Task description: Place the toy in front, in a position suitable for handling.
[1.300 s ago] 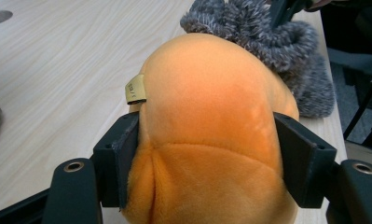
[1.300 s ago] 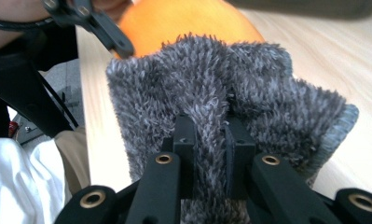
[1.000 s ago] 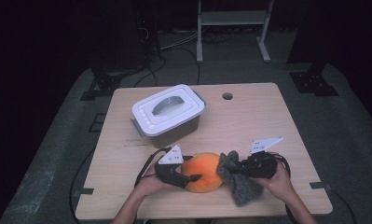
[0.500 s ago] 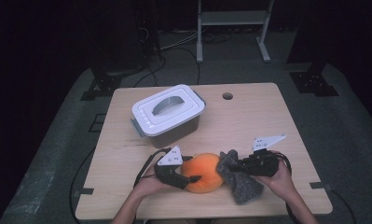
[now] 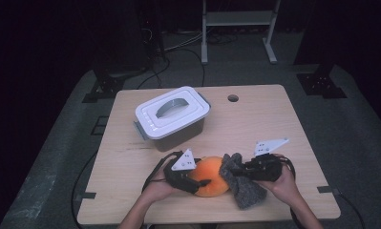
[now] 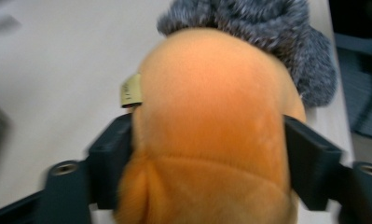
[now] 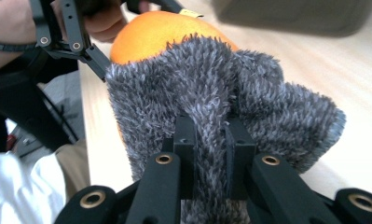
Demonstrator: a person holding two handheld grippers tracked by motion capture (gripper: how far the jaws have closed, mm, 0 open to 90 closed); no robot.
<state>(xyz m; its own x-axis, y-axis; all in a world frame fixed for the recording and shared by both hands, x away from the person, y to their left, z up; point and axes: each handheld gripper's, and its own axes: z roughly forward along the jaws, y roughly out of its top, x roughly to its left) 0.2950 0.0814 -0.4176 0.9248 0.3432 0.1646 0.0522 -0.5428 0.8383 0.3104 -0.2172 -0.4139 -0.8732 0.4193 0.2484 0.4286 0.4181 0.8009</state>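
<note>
The high view looks forward and down from above the person's side, taking in the whole surface (image 5: 274,124) from afar. Each gripper view rides low and very close, looking along its own jaws. All three share the orange plush (image 5: 211,175) (image 6: 211,121) (image 7: 151,35) and grey fuzzy cloth (image 5: 243,183) (image 6: 267,28) (image 7: 211,93).

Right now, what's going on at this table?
A person works two hand-held grippers near the front edge of a wooden table. The left gripper clamps an orange plush toy between its jaws. The right gripper pinches a grey fuzzy cloth and holds it against the toy's side. A lidded bin sits behind them.
</note>
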